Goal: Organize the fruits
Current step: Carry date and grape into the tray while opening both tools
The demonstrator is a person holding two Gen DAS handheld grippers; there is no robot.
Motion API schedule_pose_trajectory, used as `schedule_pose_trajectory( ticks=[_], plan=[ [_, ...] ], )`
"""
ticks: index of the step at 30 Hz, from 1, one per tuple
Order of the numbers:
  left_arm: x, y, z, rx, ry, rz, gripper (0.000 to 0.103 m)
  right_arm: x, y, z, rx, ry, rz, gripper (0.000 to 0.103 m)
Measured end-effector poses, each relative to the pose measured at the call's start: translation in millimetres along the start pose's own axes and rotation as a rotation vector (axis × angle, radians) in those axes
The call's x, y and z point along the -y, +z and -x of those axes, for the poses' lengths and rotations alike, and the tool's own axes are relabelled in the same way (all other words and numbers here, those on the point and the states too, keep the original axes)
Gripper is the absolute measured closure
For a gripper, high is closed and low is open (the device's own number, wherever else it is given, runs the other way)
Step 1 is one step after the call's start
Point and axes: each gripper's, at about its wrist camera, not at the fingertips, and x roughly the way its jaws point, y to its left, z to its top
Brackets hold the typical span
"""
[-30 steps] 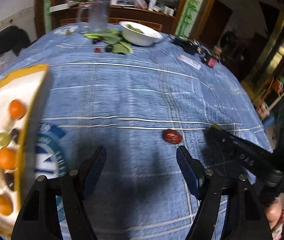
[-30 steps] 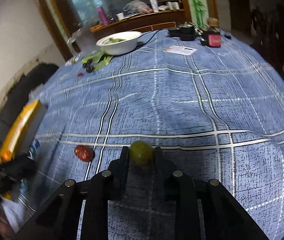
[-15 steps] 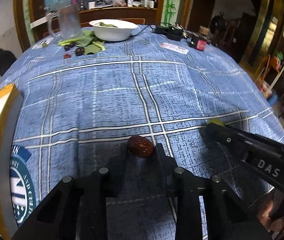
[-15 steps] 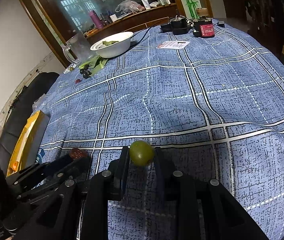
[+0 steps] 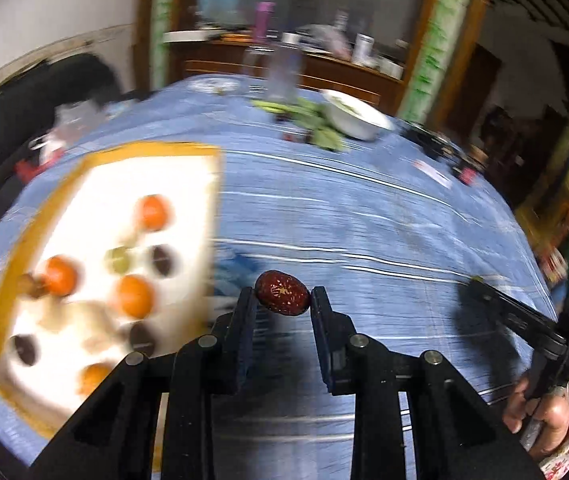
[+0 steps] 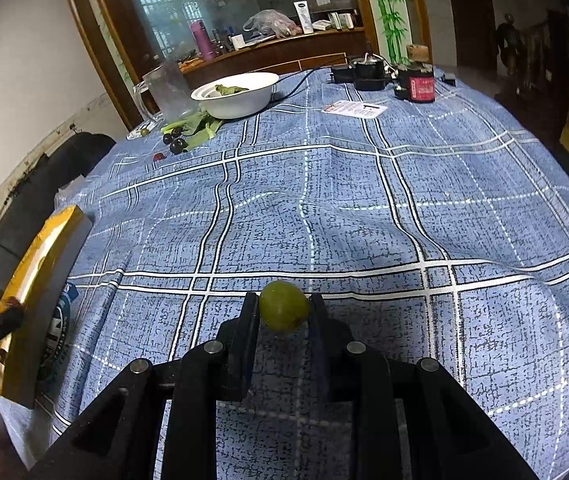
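Observation:
My left gripper (image 5: pixel 282 300) is shut on a dark red date (image 5: pixel 282 298) and holds it above the blue checked tablecloth, just right of a yellow-rimmed white tray (image 5: pixel 188 152). The tray holds several small oranges (image 5: pixel 134 295), a green grape (image 5: pixel 118 259) and dark fruits (image 5: pixel 162 260); this view is motion-blurred. My right gripper (image 6: pixel 283 312) is shut on a green grape (image 6: pixel 283 311) above the cloth. It shows in the left wrist view (image 5: pixel 480 286) at the right. The tray's edge (image 6: pixel 40 264) shows at the left of the right wrist view.
At the table's far side stand a white bowl (image 6: pixel 238 94) with greens, a glass mug (image 6: pixel 166 90), green leaves with dark cherries (image 6: pixel 176 144), a paper card (image 6: pixel 354 109), a red-labelled jar (image 6: pixel 420 86) and black devices with cables (image 6: pixel 364 74).
My left gripper closed on the red date, lifted it off the cloth and swung left towards the tray. My right gripper keeps holding the green grape, nearly still.

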Motion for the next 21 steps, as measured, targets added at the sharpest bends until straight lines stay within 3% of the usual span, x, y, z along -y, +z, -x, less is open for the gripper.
schedule_pose_trajectory(
  ticks=[4, 12, 21],
  plan=[
    [-49.3, -0.2, 20.3, 0.036, 0.067, 0.091, 0.076, -16.7, -2.8, 6.9, -0.01, 0.038, 0.02, 0.077],
    [-112.7, -8.5, 30.1, 0.053, 0.179, 0.177, 0.076, -99.2, 1.6, 24.1, -0.025, 0.183, 0.143, 0.077],
    [-142.7, -18.3, 23.1, 0.022, 0.179, 0.233, 0.076, -204.8, -10.9, 11.9, -0.085, 0.303, 0.304, 0.076]
  ],
)
